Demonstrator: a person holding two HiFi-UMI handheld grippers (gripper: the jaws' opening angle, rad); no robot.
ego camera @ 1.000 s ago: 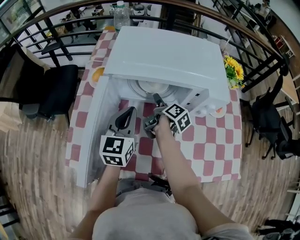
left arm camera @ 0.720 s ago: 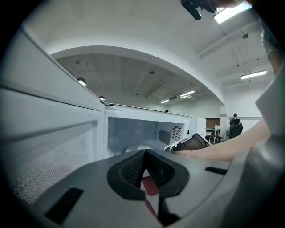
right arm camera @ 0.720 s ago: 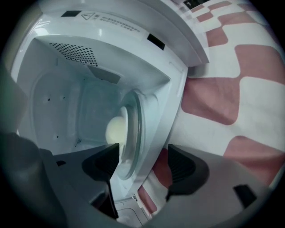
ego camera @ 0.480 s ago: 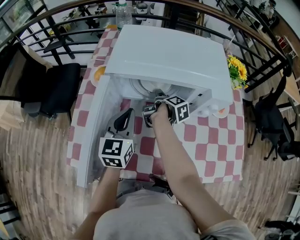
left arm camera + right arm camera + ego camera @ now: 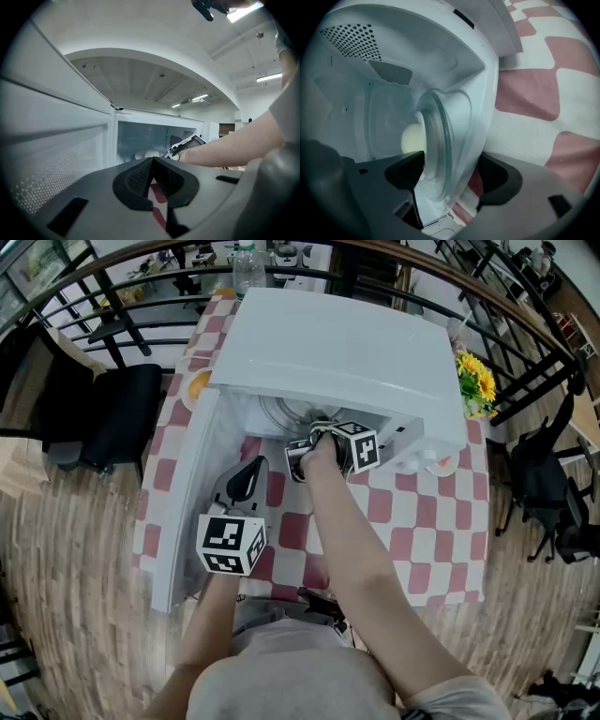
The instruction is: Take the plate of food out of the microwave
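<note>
Right gripper: parked at the mouth of the white box-shaped microwave oven, nose tipped down into the cavity. Its jaws are spread wide and have just been opening. The near rim of the clear round glass plate stands between them. I see one dark pad on each side of the rim, and neither is pressing on it. This gripper's view is rolled, so the plate looks almost on edge.

The plate sits inside the oven cavity, directly ahead of the right gripper. It carries a pale yellowish round lump of food, which lies just past the left-hand pad. I cannot tell what kind of food it is. Outside the oven, the red-and-white checked tablecloth lies below and to the right of this gripper.

Left gripper: held back from the oven, low over the cloth and nearer the person's body than the right gripper. Its jaws are pressed together at the tips and pinch nothing. A little checked cloth shows in the gap under the tips. The white microwave door is swung open close along its left side. On its right side, the person's right forearm reaches past it toward the cavity ahead.

A bunch of yellow sunflowers stands well off to the right gripper's right, past the oven's far corner.
</note>
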